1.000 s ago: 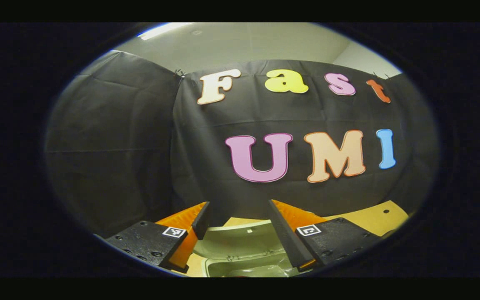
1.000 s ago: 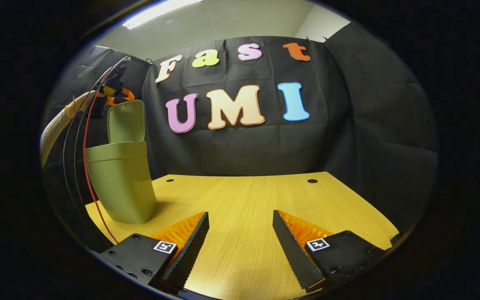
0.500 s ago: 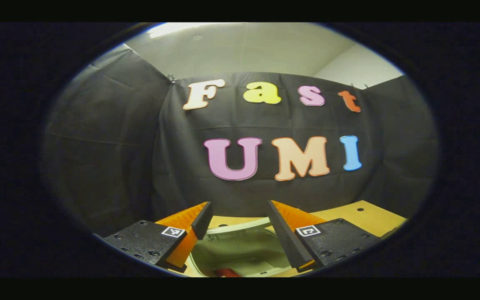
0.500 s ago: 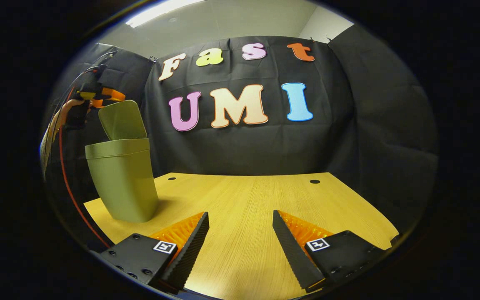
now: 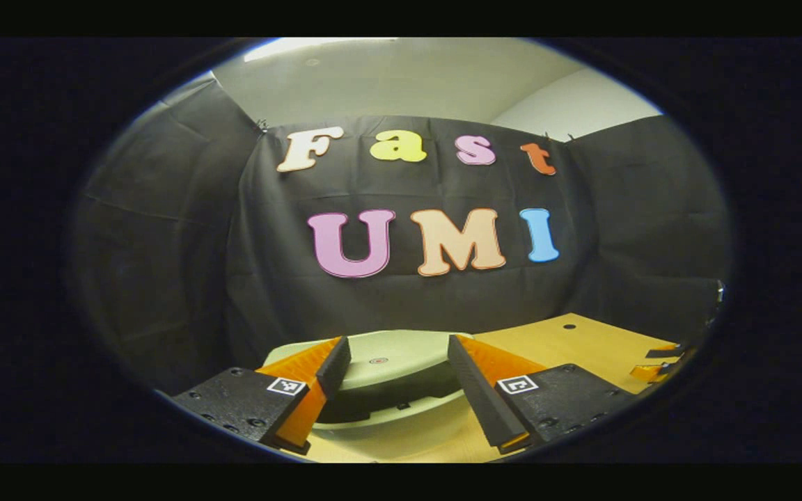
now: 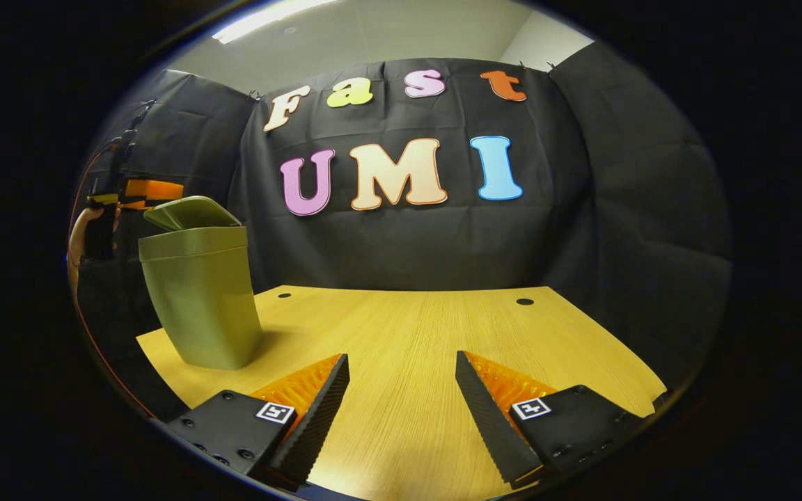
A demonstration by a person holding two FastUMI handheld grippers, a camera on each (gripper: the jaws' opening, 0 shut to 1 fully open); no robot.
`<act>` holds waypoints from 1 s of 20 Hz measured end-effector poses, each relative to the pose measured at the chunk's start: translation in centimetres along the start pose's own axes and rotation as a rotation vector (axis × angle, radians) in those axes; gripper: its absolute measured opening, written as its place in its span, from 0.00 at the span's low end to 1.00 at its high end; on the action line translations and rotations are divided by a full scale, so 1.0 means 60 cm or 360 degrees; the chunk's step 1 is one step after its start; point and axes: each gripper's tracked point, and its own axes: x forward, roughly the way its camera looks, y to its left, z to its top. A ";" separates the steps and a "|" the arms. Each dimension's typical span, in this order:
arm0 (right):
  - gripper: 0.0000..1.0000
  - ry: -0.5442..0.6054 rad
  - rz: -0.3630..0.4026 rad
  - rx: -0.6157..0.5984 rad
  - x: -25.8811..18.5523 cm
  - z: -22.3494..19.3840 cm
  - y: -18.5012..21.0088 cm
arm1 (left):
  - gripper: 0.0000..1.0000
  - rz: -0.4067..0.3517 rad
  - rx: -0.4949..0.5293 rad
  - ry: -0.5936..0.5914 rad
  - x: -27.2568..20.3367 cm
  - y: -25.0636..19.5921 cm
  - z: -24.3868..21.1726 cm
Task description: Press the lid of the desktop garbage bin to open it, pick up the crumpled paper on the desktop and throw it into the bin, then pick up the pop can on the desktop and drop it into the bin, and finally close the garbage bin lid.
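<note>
The olive-green bin (image 6: 199,306) stands on the wooden table (image 6: 408,327) at the left of the right gripper view. Its lid (image 6: 189,212) is tilted low over the rim, with a narrow gap left. My left gripper (image 6: 147,189) hovers just above the far left edge of the lid, held by a hand. In the left gripper view the lid (image 5: 380,358) lies between the open fingers of my left gripper (image 5: 397,342), above the bin's rim (image 5: 387,421). My right gripper (image 6: 401,369) is open over bare table, with nothing between its fingers.
Red and black cables (image 6: 95,209) hang beside the bin at the table's left edge. The tabletop (image 5: 582,341) has two small round holes (image 6: 525,302) near the back. My right gripper (image 5: 665,355) shows small at the far right of the left gripper view.
The lid has swung down from upright to nearly flat over the bin. My left gripper has come down with it. The right gripper has stayed put.
</note>
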 end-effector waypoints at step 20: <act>0.97 -0.0018 0.0023 -0.0011 -0.011 0.008 0.010 | 0.84 0.0010 -0.0087 -0.0035 0.000 -0.016 -0.072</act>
